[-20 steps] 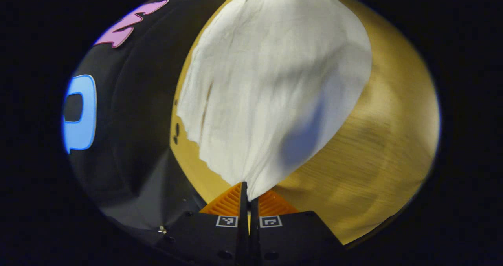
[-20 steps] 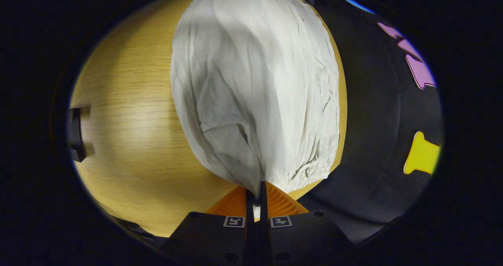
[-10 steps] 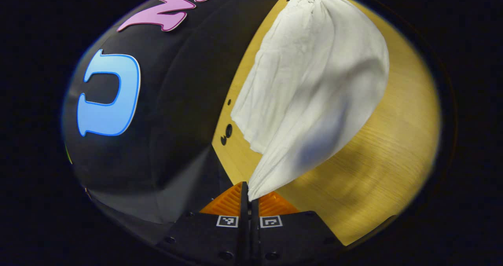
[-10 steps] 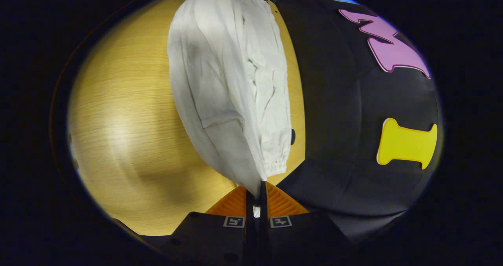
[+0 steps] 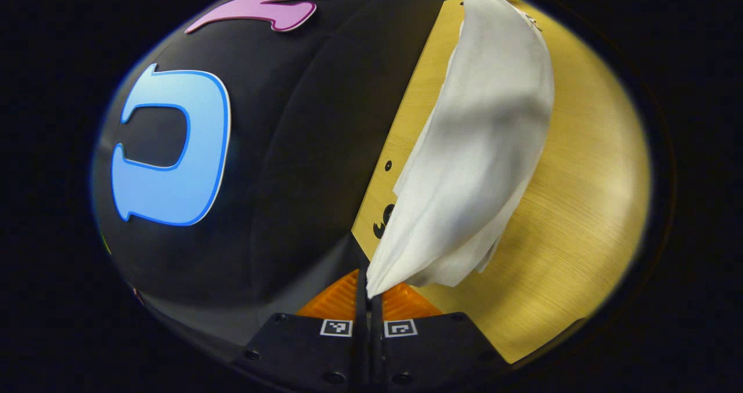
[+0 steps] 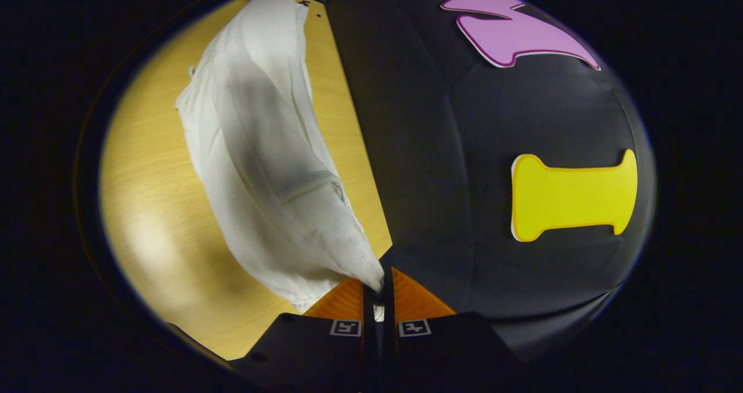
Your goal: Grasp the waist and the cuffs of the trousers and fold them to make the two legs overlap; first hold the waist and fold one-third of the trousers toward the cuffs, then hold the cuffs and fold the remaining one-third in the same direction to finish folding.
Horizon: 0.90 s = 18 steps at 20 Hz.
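White trousers hang in a raised fold above the wooden table in the left gripper view, pinched at their lower corner by my left gripper, which is shut on the cloth. The right gripper view has the same trousers lifted as a curved sheet, with a seam and pocket line visible. My right gripper is shut on the trousers' edge near the table's far edge. Which end each gripper holds I cannot tell.
The wooden table lies under the cloth and ends against the black booth wall. Small dark holes mark the tabletop near that edge.
Both grippers have carried the held cloth over toward the wall side of the table. The trousers have narrowed from a broad spread sheet into an upright doubled fold. More wall shows in both views.
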{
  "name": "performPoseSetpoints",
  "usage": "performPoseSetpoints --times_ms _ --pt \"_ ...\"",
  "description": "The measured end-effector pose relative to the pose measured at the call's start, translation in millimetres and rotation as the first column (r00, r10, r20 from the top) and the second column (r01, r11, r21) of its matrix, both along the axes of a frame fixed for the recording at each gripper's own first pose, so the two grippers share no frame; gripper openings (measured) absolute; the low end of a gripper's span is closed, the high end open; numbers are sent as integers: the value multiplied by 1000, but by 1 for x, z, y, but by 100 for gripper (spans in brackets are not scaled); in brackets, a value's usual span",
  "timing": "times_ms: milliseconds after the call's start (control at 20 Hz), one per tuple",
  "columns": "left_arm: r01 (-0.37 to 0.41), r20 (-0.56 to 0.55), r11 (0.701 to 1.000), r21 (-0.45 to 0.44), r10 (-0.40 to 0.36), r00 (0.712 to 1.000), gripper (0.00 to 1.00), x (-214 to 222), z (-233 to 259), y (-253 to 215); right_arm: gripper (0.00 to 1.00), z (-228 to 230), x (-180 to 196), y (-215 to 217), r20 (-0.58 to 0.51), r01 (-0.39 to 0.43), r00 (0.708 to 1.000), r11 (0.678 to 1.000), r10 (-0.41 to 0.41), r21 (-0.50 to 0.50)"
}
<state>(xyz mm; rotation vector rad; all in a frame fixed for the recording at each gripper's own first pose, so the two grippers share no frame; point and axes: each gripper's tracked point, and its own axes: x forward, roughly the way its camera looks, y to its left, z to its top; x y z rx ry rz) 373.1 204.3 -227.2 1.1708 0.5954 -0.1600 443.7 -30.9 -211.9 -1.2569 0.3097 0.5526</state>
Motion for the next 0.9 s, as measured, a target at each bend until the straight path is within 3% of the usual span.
performPoseSetpoints --times_ms 200,350,550,700,900 --pt "37 -31 999 27 -36 999 5 50 -27 -8 8 -29 35 10 -37 73 997 997 -72 7" --pt "76 -92 996 49 -71 993 5 68 -61 -20 8 -54 47 25 -37 24 999 998 -26 -64" --pt "0 -88 1000 -9 -1 996 5 86 -85 -20 8 -84 57 26 -59 19 998 994 -25 -112" --pt "-46 -126 998 -42 41 991 7 76 -96 -19 12 -91 52 19 -88 44 995 993 -53 -110" --pt "-136 -114 984 -112 123 986 44 57 -99 -9 38 -100 37 11 -142 133 981 991 -134 -13"
